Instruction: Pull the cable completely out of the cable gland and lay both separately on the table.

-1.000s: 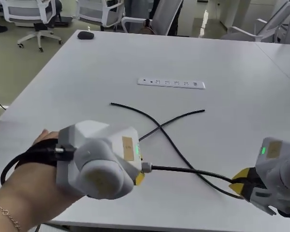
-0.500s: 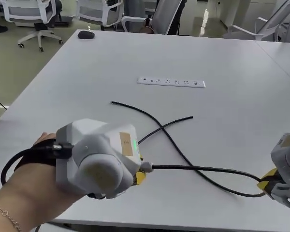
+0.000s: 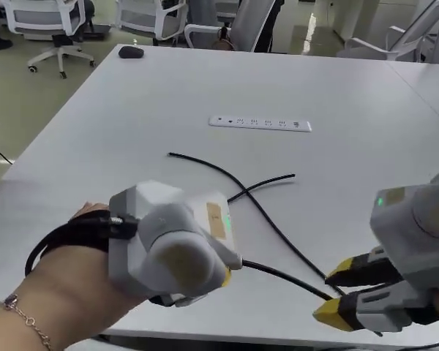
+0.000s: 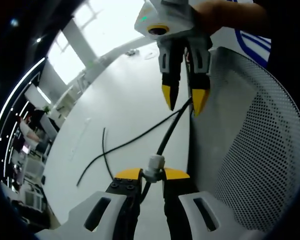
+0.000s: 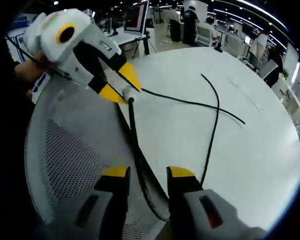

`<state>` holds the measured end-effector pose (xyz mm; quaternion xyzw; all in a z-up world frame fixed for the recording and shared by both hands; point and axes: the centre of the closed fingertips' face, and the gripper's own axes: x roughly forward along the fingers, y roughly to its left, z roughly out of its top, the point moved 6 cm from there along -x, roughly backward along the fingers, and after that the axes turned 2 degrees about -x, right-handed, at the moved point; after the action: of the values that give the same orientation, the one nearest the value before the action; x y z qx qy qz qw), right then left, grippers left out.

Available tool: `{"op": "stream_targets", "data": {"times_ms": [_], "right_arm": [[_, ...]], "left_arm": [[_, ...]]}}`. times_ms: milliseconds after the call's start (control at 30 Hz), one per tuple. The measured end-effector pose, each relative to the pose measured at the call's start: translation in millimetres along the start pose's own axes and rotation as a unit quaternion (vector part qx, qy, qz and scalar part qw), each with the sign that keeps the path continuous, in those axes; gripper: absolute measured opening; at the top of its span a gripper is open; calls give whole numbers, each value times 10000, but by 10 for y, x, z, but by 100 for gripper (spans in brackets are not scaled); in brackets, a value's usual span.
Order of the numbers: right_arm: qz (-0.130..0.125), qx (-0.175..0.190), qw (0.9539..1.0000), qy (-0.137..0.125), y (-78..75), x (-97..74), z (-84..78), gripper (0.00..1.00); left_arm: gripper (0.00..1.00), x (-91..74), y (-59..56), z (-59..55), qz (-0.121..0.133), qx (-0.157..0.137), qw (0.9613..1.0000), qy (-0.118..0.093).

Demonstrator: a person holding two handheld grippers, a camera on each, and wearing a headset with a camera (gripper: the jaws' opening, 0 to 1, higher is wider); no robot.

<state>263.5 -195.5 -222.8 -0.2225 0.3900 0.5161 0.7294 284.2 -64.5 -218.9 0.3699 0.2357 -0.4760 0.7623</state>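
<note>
One anchor: the left gripper (image 4: 151,175) clenches the cable gland (image 4: 154,164). The right gripper (image 5: 147,172) straddles the cable (image 5: 132,127), fingers released, ready to pull.

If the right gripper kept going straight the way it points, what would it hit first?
Most likely the black cable, which runs between the open jaws of the right gripper. Beyond it is the cable gland, held by the left gripper. Depth is uncertain.

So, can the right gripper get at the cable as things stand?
Probably yes: the right gripper is open and the cable runs between its jaws, with nothing in the way; the left gripper holds the gland.
</note>
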Motion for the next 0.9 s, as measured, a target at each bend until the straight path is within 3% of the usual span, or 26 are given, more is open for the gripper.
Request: {"op": "stream_targets", "data": {"times_ms": [67,200,300,433,633,800,900], "right_arm": [[19,-197,9997,-136,78,45,152,29],[-19,-225,9986,-473,139,99,370,22],[-87,-282,9978,-589,148,115,455,16],[-272,-393,9976,-504,104,124,451,4],[-232,-431,9984,-267,114,134,349,4],[-284,-466,9981,-285,103,126,325,3],[-341,-570,9977,-161,78,120,266,3]], "left_arm": [[17,0,-22,12,-20,33,10000,6],[17,-14,-49,32,-28,86,10000,24],[17,-22,-72,43,-34,143,9999,34],[17,-32,-89,43,-41,204,9998,49],[17,-31,-85,29,-67,195,9998,46],[17,-25,-80,39,-97,188,9998,-2],[17,-8,-72,-1,-63,282,9995,128]]}}
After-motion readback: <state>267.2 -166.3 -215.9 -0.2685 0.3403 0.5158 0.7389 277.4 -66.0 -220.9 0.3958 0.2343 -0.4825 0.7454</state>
